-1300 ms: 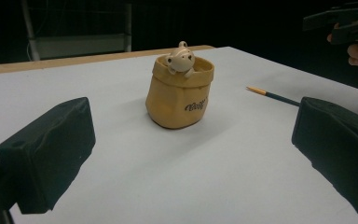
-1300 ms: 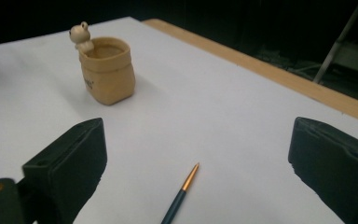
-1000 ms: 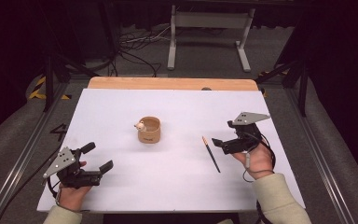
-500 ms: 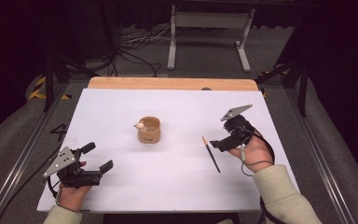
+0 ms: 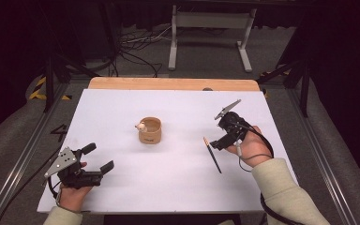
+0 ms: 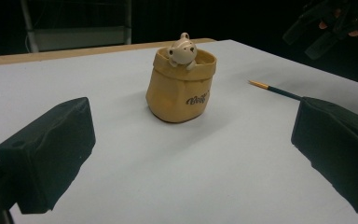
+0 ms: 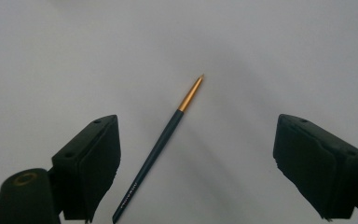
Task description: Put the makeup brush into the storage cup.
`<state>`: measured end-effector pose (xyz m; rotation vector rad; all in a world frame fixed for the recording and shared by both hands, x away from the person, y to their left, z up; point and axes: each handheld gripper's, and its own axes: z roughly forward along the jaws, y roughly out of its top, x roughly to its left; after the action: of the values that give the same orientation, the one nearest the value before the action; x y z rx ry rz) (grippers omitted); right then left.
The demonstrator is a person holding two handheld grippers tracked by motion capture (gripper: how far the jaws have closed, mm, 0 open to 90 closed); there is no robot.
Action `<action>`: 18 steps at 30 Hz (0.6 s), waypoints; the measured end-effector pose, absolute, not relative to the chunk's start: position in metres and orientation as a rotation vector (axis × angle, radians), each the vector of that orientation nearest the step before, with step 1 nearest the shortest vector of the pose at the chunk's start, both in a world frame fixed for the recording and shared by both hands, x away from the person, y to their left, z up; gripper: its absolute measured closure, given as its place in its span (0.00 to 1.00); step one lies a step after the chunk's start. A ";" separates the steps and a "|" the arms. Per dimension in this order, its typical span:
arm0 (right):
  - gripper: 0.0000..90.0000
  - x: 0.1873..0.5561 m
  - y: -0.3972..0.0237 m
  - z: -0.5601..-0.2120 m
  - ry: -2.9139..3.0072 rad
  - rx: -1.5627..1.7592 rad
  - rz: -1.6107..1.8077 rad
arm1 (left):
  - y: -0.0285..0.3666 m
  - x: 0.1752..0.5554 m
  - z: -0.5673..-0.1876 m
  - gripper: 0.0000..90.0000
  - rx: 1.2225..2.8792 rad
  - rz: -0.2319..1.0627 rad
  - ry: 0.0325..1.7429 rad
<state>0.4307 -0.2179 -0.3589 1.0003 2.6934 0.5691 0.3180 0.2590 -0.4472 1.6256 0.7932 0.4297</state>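
Landmark for this entry: the tan pot (image 5: 150, 131), standing upright near the middle of the white table (image 5: 178, 197).

1. Your left gripper (image 5: 93, 160). Near-left of the pot, well apart from it, low over the table by its near edge. Jaws spread, nothing between them. The high view gives its grey plate and your hand beneath; its own view instead looks straight at the pot between the two black pads.

2. Tan pot (image 6: 179, 86). Sack-shaped, with a small pale animal figure (image 6: 182, 49) leaning over its rim. The left gripper view shows dark lettering on its side, too small and slanted to read with certainty; from above the lettering cannot be seen.

3. Paintbrush (image 5: 213, 154). Right of the pot, apart from it, lying flat on the table with its gold ferrule end towards the far side. The right gripper view adds faint print on the dark handle (image 7: 156, 149), not legible.

4. Your right gripper (image 5: 222, 140). Right of the pot, just beside the brush. Jaws have been closing a little but stand wide, released; in its own view the brush lies between them, close to one pad, not pinched.
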 end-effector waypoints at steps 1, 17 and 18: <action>0.17 0.431 -0.218 -0.359 2.693 1.000 0.569 | 0.259 0.318 -0.447 0.00 1.626 0.430 0.793; 0.32 0.442 -0.204 -0.388 2.797 1.080 0.444 | 0.258 0.319 -0.448 0.00 1.628 0.426 0.799; 0.34 0.442 -0.203 -0.391 2.796 1.087 0.436 | 0.258 0.319 -0.448 0.00 1.626 0.427 0.797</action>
<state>0.4421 -0.2032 -0.3906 1.0874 2.7958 0.4357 0.3194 0.2580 -0.4479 1.6263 0.7975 0.4267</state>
